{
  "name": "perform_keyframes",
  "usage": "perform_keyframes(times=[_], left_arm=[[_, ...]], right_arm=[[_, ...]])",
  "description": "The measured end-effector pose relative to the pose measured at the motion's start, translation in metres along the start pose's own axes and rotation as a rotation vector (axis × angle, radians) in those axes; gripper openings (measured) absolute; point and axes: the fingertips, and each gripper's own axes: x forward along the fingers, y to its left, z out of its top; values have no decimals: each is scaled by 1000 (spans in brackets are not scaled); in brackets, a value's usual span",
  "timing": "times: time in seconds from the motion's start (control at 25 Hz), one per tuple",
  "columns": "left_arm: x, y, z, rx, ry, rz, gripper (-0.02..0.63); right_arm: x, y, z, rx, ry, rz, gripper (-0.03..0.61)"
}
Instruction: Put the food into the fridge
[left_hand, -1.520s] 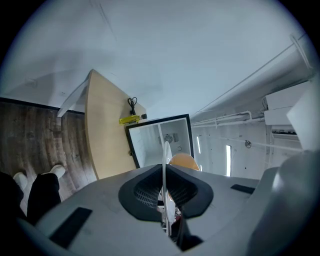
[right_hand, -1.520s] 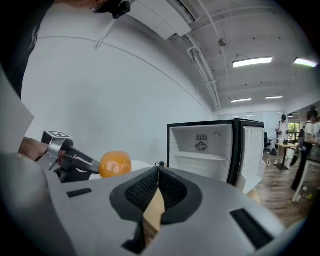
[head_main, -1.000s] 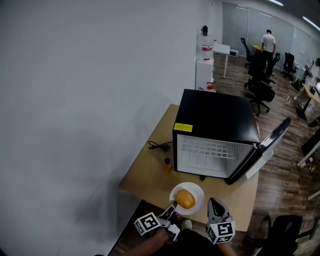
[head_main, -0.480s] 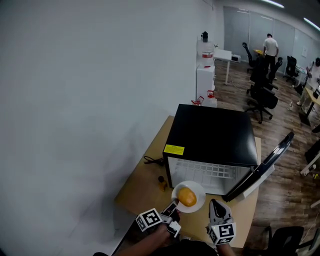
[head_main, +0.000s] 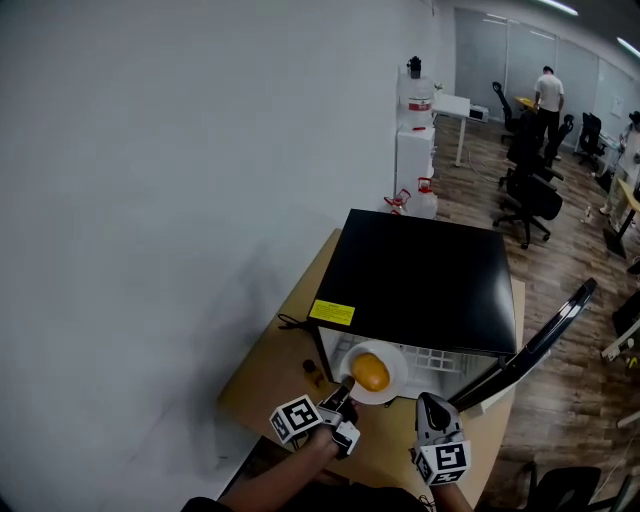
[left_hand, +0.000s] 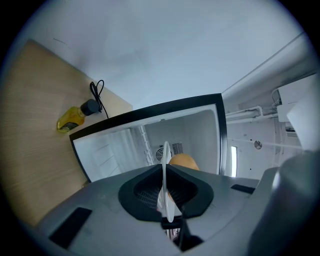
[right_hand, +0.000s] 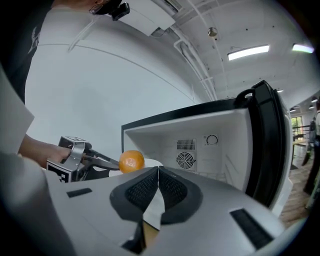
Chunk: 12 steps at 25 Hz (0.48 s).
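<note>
A white plate (head_main: 393, 376) bearing an orange (head_main: 370, 373) hangs at the mouth of the black mini fridge (head_main: 430, 275), whose door (head_main: 530, 345) stands open to the right. My left gripper (head_main: 343, 392) is shut on the plate's near rim. In the left gripper view the plate (left_hand: 165, 185) shows edge-on between the jaws, with the orange (left_hand: 184, 161) behind it and the white fridge interior (left_hand: 125, 147) ahead. My right gripper (head_main: 430, 410) is shut on nothing, to the right of the plate. The right gripper view shows the orange (right_hand: 132, 161) and the fridge's fan wall (right_hand: 185, 160).
A small yellow bottle (head_main: 313, 373) and a black cable (head_main: 292, 323) lie on the wooden table (head_main: 265, 375) left of the fridge. The open door (right_hand: 267, 140) stands close on the right. Office chairs and a person (head_main: 548, 90) are far behind.
Both grippers have moved forward toward the fridge. The plate with the orange has gone from over the table's front to the fridge opening.
</note>
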Motion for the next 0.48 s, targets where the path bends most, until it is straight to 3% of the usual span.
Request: perform_keyframes(times=[0.32, 0.48], left_arm=[[34, 7, 8, -5, -28, 20, 23], [50, 13, 17, 29, -27, 31, 23]], right_arm=[[11, -10, -9, 18, 26, -1, 60], [14, -15, -20, 4, 56, -10, 60]])
